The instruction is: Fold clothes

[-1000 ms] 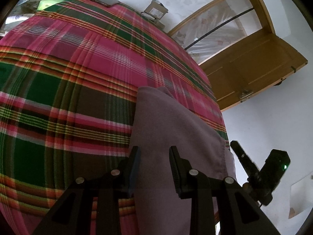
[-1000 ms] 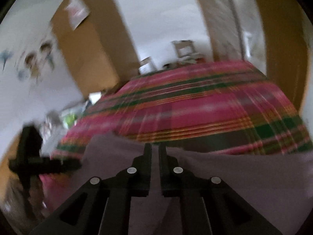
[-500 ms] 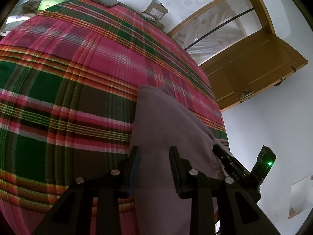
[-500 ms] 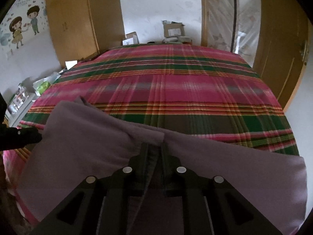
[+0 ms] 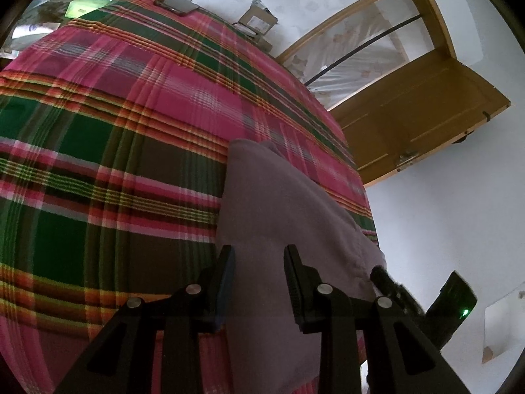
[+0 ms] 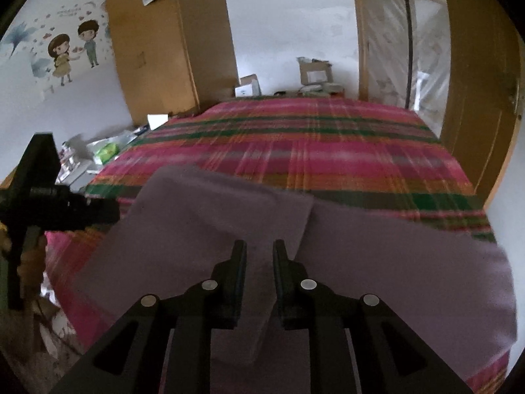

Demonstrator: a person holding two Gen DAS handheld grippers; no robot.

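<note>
A mauve garment (image 6: pixel 377 262) lies spread across the near edge of a bed covered with a red-and-green plaid blanket (image 5: pixel 115 131). One panel is folded over on top, its straight edge running diagonally toward the right gripper (image 6: pixel 259 256). The cloth looks like soft, thickish knit or fleece: limp, light, not slippery, likely to sag and crease wherever it is lifted, so it wants holding by a corner or hem rather than mid-panel. The folded flap's near corner, between the right gripper's tips, seems the natural hold on that side.

The right gripper hovers just above the cloth with its jaws parted a little and nothing clamped between them. The left gripper (image 5: pixel 259 259) stands with jaws wide apart over the garment's end nearest it, the fabric's long edge running beneath its left finger; it holds nothing.

In the left wrist view the right tool shows at the lower right, beside the cloth. Beyond the bed stand a wooden door (image 5: pixel 420 108), a wardrobe (image 6: pixel 154 52), cardboard boxes (image 6: pixel 313 72) and a cartoon wall sticker (image 6: pixel 72 52).
</note>
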